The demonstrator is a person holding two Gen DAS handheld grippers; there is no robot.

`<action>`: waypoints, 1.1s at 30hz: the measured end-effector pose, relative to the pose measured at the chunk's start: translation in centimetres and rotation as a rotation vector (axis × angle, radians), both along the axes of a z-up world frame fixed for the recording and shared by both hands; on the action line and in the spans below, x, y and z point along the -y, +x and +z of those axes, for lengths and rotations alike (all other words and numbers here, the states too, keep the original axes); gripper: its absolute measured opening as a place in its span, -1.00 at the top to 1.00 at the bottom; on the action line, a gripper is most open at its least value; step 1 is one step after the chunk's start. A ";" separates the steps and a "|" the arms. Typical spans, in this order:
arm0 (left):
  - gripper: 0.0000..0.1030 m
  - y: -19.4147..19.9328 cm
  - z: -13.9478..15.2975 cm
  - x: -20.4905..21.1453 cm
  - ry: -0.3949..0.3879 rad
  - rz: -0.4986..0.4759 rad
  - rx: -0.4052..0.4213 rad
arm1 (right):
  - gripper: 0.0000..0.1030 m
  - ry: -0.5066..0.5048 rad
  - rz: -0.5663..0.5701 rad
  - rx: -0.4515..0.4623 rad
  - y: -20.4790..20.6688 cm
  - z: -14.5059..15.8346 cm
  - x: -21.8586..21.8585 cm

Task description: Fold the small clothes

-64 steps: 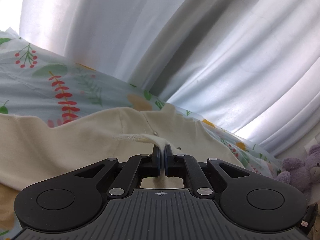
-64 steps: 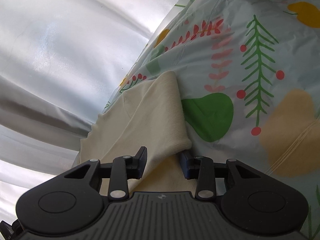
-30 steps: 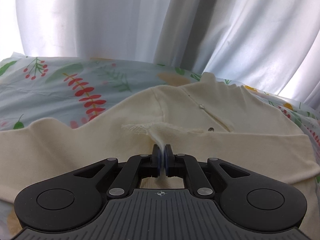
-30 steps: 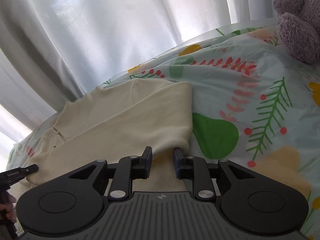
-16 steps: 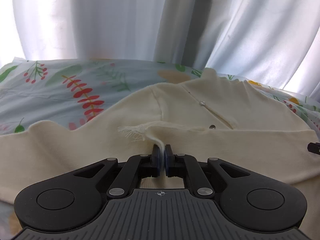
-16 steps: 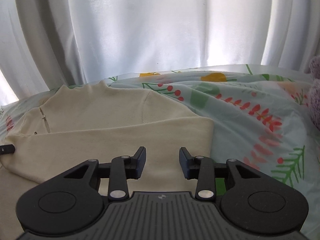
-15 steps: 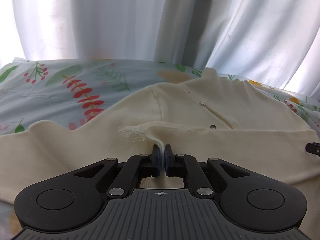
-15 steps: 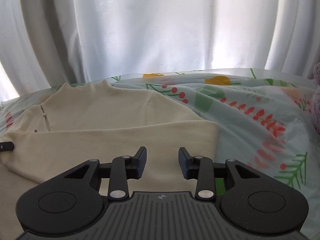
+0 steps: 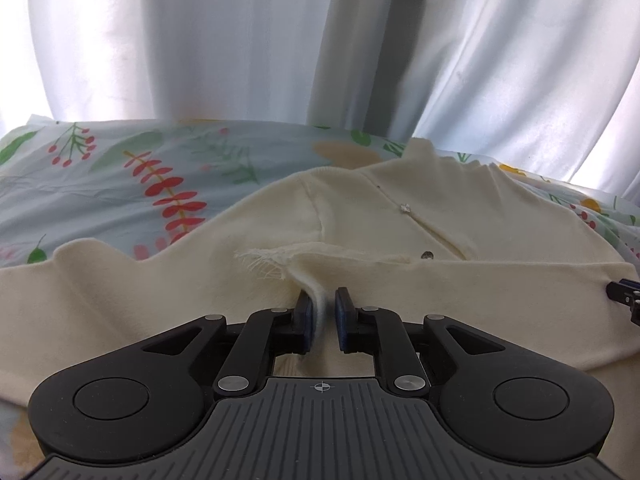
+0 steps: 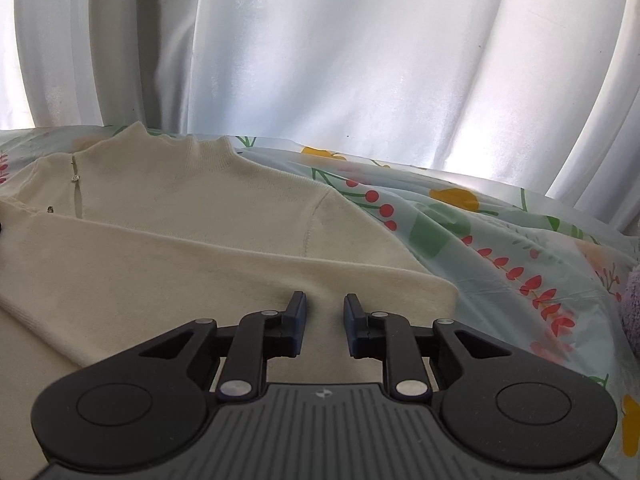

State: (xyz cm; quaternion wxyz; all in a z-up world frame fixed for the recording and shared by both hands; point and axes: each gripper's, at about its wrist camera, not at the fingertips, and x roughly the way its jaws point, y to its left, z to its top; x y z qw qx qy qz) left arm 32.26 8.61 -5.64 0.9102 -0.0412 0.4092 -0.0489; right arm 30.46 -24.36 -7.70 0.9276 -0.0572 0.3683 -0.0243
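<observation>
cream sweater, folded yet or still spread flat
Partly folded. The cream sweater has a layer doubled over its body, with a straight fold edge below the collar; collar and shoulders remain uncovered on the floral sheet.

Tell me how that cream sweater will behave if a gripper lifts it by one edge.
The cream sweater is probably floppy: a ridge of its cloth stands pinched up between the left gripper fingers, whose jaws have just been opening. It likely drapes and unfolds when lifted, since its folded layers lie loose on the bedsheet. It looks light, and the knit seems unlikely to slip.
</observation>
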 end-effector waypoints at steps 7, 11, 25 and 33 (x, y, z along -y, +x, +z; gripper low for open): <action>0.47 -2.7 1.7 -1.5 -0.023 0.059 0.007 | 0.62 0.102 -0.012 -0.012 -2.5 1.4 0.7; 0.32 -3.5 1.5 -0.9 -0.094 0.023 -0.015 | 0.62 0.115 0.036 -0.030 -4.8 1.0 0.3; 0.17 -5.3 1.4 -6.3 -0.406 0.168 -0.004 | 0.64 -0.025 0.010 -0.021 -6.0 1.1 -0.5; -0.15 -11.5 1.5 -22.1 -0.469 0.757 0.079 | 0.24 0.221 0.013 0.033 -12.6 4.0 -0.2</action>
